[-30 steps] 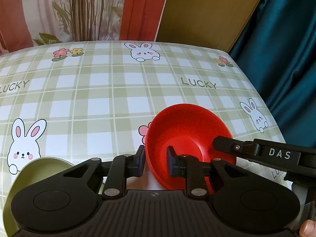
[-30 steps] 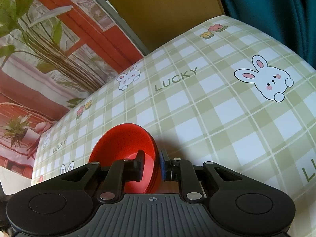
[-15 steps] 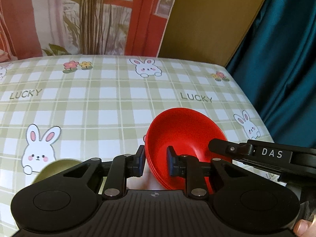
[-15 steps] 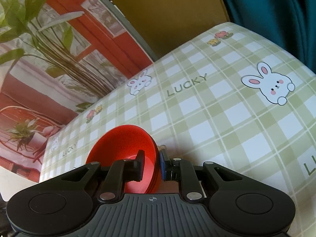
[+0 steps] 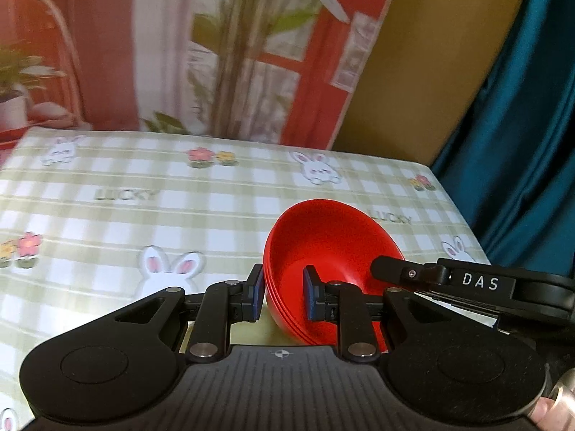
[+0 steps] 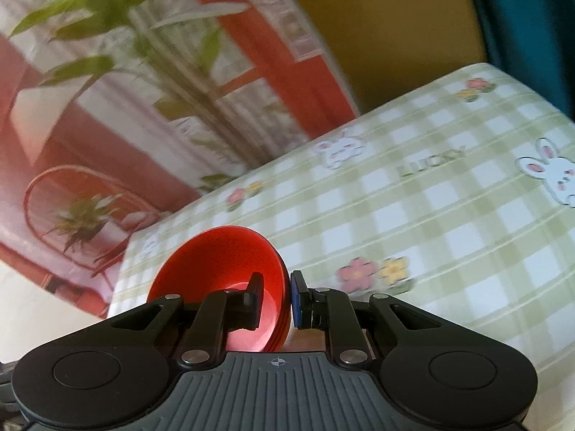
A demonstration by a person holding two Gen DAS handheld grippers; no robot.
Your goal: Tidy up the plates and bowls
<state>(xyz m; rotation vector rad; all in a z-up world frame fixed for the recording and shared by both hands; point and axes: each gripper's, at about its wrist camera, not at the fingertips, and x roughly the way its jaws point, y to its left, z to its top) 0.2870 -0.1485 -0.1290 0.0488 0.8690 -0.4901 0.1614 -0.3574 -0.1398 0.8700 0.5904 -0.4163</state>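
Observation:
A nested stack of red bowls [image 5: 330, 248] hangs tilted above the checked tablecloth, held from two sides. My left gripper [image 5: 284, 294] is shut on the stack's left wall, one pad outside and one inside. A black finger marked DAS [image 5: 399, 273] of the right gripper reaches in at the stack's right side. In the right wrist view the same red bowls [image 6: 215, 262] sit left of centre, and my right gripper [image 6: 276, 300] is shut on their right wall. The bowls' undersides are hidden.
The table [image 5: 143, 215] carries a green-and-white cloth with rabbits and flowers, also seen as the table [image 6: 449, 233] from the right. Behind it stands a printed backdrop [image 5: 251, 54] with plants. A teal curtain [image 5: 521, 143] hangs beyond the right edge. A person's fingertip [image 5: 550, 409] shows low right.
Both grippers have risen with the red bowls between them, so the table looks farther away. The olive-green dish at the lower left has left the left wrist view.

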